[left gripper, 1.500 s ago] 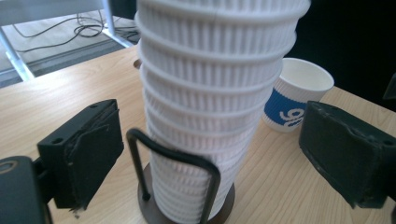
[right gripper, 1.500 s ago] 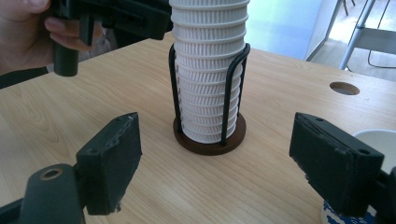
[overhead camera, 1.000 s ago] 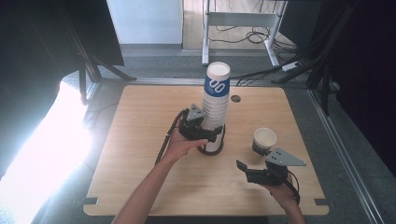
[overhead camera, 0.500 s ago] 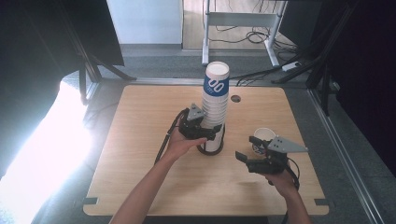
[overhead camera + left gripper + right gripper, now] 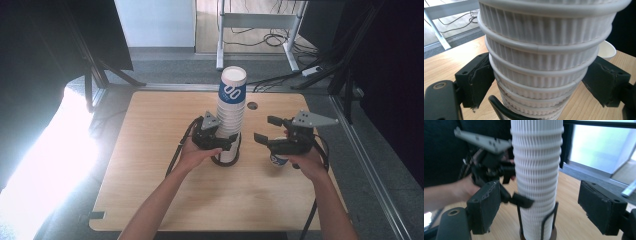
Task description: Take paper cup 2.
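A tall stack of ribbed white paper cups (image 5: pixel 231 120) stands upright in a black wire holder (image 5: pixel 226 161) near the middle of the tabletop (image 5: pixel 150 165), slightly toward its far edge. The topmost cup (image 5: pixel 233 86) carries a blue band with white markings. A single white cup (image 5: pixel 278 159) sits toward the tabletop's right edge, apparently upright, though it is partly hidden.
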`<action>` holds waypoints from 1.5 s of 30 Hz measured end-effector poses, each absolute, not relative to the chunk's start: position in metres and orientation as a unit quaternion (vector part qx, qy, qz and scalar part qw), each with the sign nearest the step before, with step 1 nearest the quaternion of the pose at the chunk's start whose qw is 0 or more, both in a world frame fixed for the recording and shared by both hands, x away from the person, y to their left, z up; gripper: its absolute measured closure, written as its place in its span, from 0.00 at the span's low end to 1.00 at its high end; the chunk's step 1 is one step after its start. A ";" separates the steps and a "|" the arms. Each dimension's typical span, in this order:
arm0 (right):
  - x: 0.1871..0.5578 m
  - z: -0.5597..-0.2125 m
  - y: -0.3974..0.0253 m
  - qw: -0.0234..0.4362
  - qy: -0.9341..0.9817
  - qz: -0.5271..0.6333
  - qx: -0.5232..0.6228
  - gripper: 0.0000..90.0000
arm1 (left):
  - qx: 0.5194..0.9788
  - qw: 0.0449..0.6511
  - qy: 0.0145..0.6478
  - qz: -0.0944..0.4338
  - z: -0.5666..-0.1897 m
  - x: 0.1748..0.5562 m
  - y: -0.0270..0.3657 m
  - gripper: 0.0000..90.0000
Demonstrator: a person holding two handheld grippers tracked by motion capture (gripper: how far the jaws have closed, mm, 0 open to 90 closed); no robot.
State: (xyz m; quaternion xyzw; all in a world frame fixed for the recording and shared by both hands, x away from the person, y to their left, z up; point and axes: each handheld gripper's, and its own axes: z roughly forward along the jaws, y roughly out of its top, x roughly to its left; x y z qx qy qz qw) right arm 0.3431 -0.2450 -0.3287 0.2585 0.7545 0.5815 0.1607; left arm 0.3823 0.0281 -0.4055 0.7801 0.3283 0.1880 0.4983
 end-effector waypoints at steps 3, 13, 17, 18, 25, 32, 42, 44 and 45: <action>0.352 -0.316 -0.242 0.156 0.756 0.583 0.251 0.20 | 0.780 0.498 0.328 0.190 -0.405 0.382 0.028 0.15; 0.376 -0.280 -0.228 0.150 0.761 0.586 0.234 0.20 | 0.777 0.500 0.331 0.192 -0.405 0.381 0.027 0.15; 0.384 -0.270 -0.221 0.150 0.760 0.588 0.234 0.19 | 0.778 0.498 0.331 0.192 -0.405 0.381 0.027 0.15; 0.386 -0.269 -0.220 0.148 0.759 0.589 0.234 0.19 | 0.778 0.498 0.331 0.192 -0.405 0.381 0.027 0.15; 0.397 -0.264 -0.213 0.132 0.754 0.600 0.231 0.19 | 0.779 0.497 0.330 0.192 -0.405 0.381 0.027 0.16; 0.405 -0.259 -0.198 0.129 0.758 0.599 0.224 0.18 | 0.780 0.496 0.329 0.194 -0.404 0.380 0.027 0.16; 0.411 -0.250 -0.178 0.129 0.762 0.597 0.216 0.17 | 0.781 0.495 0.328 0.194 -0.404 0.379 0.026 0.16; 0.414 -0.248 -0.174 0.130 0.763 0.595 0.216 0.16 | 0.781 0.494 0.328 0.194 -0.404 0.379 0.026 0.16; 0.415 -0.248 -0.172 0.128 0.763 0.596 0.215 0.17 | 0.781 0.494 0.328 0.195 -0.404 0.379 0.026 0.16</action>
